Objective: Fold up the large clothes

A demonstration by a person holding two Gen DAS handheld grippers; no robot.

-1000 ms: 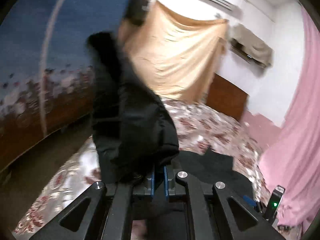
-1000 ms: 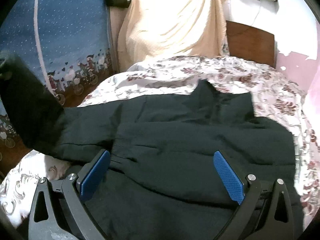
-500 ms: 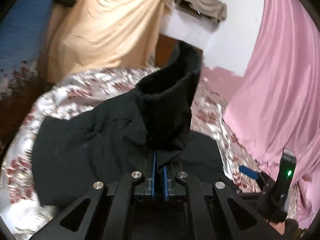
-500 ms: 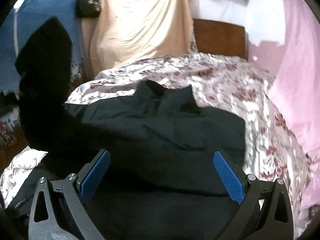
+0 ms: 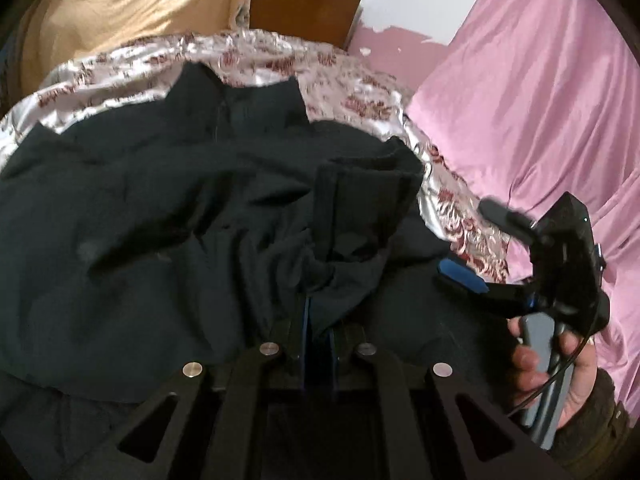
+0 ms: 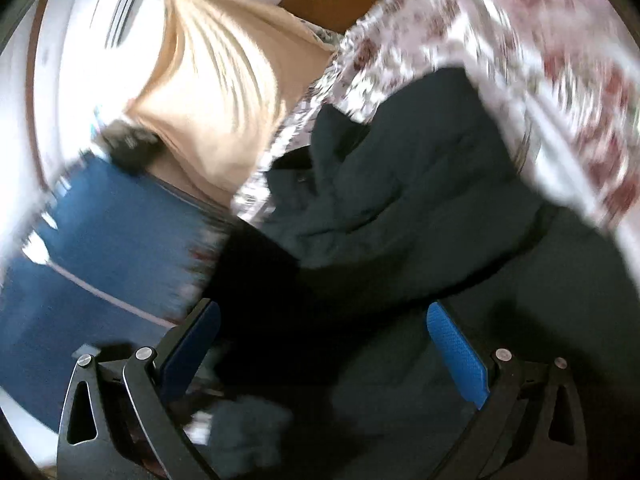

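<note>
A large black jacket (image 5: 132, 216) lies spread on the flowered bedspread (image 5: 360, 96), collar towards the headboard. My left gripper (image 5: 318, 320) is shut on the jacket's sleeve cuff (image 5: 360, 204), which now droops over the jacket's body. The right gripper (image 5: 464, 276) shows at the right of the left wrist view, held by a hand (image 5: 560, 360) over the jacket's right edge. In the blurred, rolled right wrist view the right gripper (image 6: 324, 340) stands wide open above the jacket (image 6: 400, 200), with nothing pinched between its blue pads (image 6: 460, 352).
A pink curtain (image 5: 540, 92) hangs close along the bed's right side. A wooden headboard (image 5: 304, 8) and a beige cloth (image 5: 132, 4) stand behind the bed. A blue patterned hanging (image 6: 92, 240) is on the left wall.
The left gripper swung the sleeve from high at the left down and across onto the jacket's body. The right gripper stayed open, moved and rolled strongly, so its view is tilted and blurred.
</note>
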